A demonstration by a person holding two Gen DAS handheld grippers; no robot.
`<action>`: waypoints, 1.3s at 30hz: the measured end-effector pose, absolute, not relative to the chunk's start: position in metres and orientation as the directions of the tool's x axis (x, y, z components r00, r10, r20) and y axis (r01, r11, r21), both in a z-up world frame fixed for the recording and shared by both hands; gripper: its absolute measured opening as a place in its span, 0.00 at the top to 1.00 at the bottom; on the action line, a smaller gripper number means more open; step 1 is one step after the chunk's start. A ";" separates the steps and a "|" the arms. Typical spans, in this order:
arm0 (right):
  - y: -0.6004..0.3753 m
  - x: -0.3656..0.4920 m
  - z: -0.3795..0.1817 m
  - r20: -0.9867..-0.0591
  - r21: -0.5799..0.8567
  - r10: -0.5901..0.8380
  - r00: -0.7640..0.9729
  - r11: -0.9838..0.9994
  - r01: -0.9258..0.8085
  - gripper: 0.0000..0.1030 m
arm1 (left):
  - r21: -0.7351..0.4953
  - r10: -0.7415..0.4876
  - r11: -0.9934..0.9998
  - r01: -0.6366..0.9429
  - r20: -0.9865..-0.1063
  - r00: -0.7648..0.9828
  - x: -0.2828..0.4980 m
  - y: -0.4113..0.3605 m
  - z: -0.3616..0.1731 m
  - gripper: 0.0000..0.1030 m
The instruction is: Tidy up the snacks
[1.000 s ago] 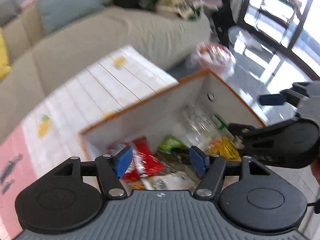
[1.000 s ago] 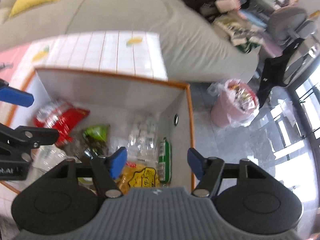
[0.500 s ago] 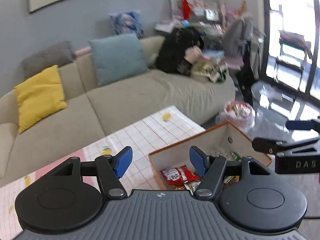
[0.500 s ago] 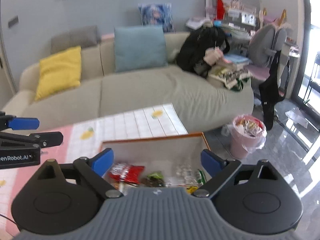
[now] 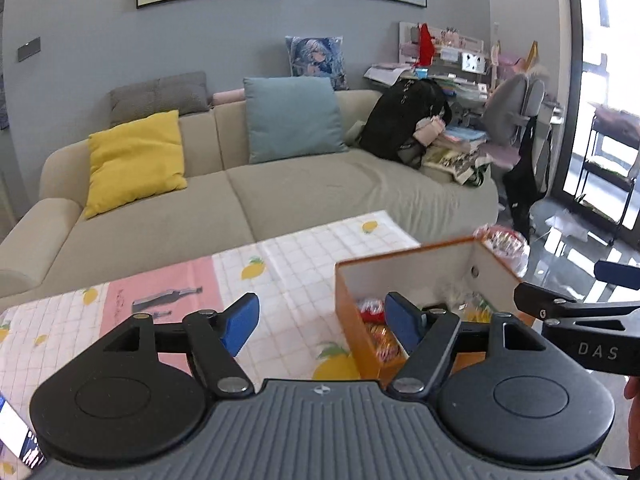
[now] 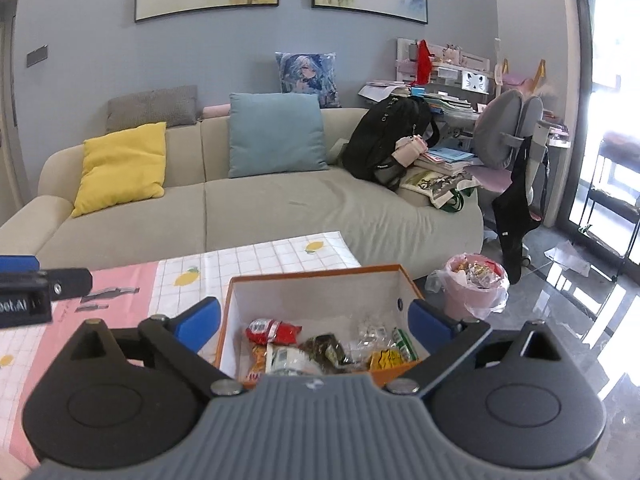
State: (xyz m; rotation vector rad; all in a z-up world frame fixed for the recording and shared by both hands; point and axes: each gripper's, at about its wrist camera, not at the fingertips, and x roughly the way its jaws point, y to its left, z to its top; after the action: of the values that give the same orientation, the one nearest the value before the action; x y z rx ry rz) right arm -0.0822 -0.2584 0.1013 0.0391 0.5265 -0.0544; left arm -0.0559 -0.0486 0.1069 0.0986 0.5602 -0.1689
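An orange box (image 6: 316, 271) with white inner walls stands on the table's right end and holds several snack packets, among them a red bag (image 6: 272, 329) and a yellow packet (image 6: 385, 359). It also shows in the left wrist view (image 5: 352, 312). My left gripper (image 5: 322, 324) is open and empty, raised over the tablecloth just left of the box. My right gripper (image 6: 316, 322) is open and empty, held above the box's near edge.
The table wears a white checked cloth with lemons and a pink panel (image 5: 280, 264). A beige sofa (image 6: 280, 208) with cushions stands behind it. A pink bin (image 6: 474, 284) full of wrappers stands on the floor to the right. A phone (image 5: 16, 436) lies at bottom left.
Both grippers have lifted up and pulled back from inside the box and now look level across the room. The right gripper's jaws have opened wider.
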 end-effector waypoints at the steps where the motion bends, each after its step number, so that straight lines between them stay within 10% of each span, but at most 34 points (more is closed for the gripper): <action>1: -0.254 -0.087 0.097 -0.505 0.006 -0.045 0.862 0.998 0.055 0.05 | 0.045 -0.128 0.983 0.180 -0.540 0.832 -0.058 -0.048 0.104 0.18; 21: -0.250 -0.095 0.026 -0.706 0.012 -0.036 0.707 0.998 0.064 0.03 | 0.118 -0.045 0.975 0.190 -0.727 0.685 -0.071 -0.059 0.036 0.17; 39: -0.240 -0.094 0.029 -0.705 0.001 -0.027 0.709 0.999 0.038 0.03 | 0.088 -0.056 0.980 0.176 -0.732 0.679 -0.070 -0.053 0.040 0.17</action>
State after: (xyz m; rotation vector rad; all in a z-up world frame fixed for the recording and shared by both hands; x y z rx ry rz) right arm -0.0943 -0.2396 0.0288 0.0155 0.7818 -0.0360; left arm -0.0699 -0.0532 0.0402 0.1561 0.8153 -0.1312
